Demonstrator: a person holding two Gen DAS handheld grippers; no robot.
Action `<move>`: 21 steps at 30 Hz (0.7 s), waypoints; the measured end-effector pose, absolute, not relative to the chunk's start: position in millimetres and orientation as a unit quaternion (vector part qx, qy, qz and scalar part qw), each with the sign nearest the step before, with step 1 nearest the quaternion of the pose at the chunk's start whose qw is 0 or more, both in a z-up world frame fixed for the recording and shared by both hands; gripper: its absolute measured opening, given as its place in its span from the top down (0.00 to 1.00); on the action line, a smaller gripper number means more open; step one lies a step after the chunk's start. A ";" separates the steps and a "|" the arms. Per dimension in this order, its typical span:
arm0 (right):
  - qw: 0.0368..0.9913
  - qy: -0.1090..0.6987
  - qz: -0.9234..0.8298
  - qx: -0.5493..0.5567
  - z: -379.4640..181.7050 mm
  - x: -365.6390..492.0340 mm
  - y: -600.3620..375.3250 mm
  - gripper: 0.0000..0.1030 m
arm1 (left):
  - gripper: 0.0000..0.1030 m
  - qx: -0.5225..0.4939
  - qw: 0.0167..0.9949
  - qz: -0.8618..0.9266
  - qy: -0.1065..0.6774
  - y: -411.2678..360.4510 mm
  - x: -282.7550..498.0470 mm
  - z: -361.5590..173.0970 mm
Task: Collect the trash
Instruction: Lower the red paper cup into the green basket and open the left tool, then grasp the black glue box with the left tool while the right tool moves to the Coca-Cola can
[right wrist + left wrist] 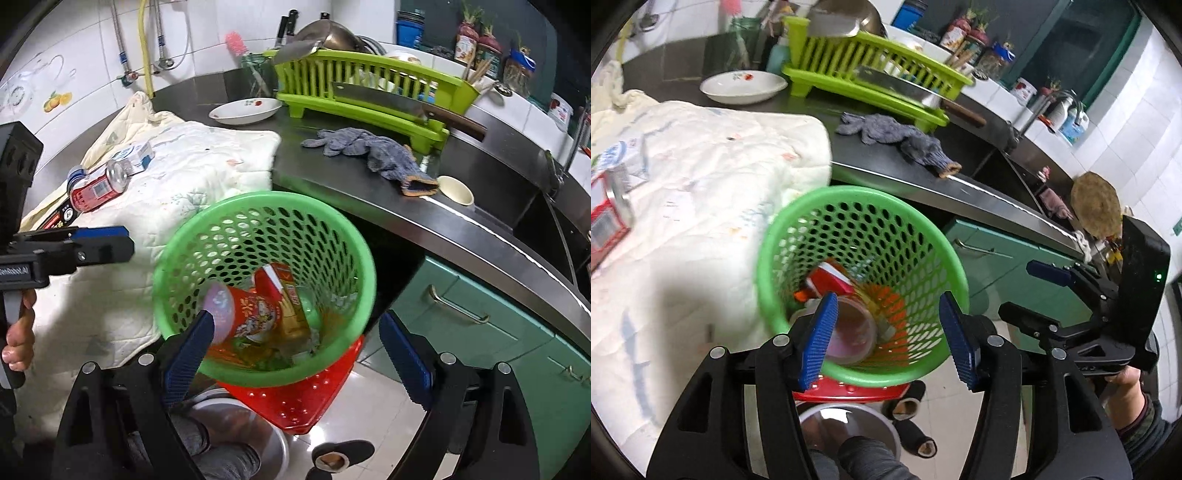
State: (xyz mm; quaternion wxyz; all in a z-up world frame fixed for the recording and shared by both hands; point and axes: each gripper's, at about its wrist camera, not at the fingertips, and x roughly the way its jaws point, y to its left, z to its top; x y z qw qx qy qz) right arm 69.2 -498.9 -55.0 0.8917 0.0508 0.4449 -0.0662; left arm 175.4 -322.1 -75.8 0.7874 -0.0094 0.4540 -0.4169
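A green perforated trash basket [862, 206] [266, 210] stands beside the counter edge. Inside lie a red paper cup [251, 317] [849, 328], a red and gold carton [288, 291] [831, 282] and other scraps. My left gripper [888, 334] is open and empty just above the basket mouth. My right gripper [299, 354] is open and empty over the basket's near rim. On the white quilted cloth [177, 177] [701, 177] lie a red can [99, 186] [605, 210] and a small white and blue carton [135, 153] [620, 155].
A grey rag [373, 151] [901, 136], a white cup [456, 190], a white dish [245, 109] [742, 86] and a green dish rack [369, 85] [864, 74] with a cleaver sit on the dark counter. Below are a red basket [295, 398], a steel bowl, slippers and green cabinets [480, 332].
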 end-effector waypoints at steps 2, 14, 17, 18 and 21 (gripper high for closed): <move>0.892 0.445 -0.058 0.047 -54.4 73.4 -490.7 0.15 | 0.45 -0.006 0.795 -0.407 0.450 -311.2 175.4 -72.4; 0.896 0.445 -0.006 0.016 -50.6 103.6 -433.8 0.15 | 0.45 -0.004 0.844 -0.338 0.417 -219.5 189.7 -50.4; 0.896 0.444 0.006 0.006 -48.3 112.9 -421.4 0.15 | 0.45 -0.006 0.856 -0.315 0.411 -194.0 195.6 -45.9; 0.896 0.444 0.010 0.001 -47.3 116.5 -416.2 0.15 | 0.45 -0.007 0.861 -0.304 0.408 -182.4 198.9 -44.2; 0.896 0.444 0.022 -0.010 -44.4 126.9 -403.7 0.14 | 0.45 -0.017 0.870 -0.282 0.404 -156.2 205.7 -41.3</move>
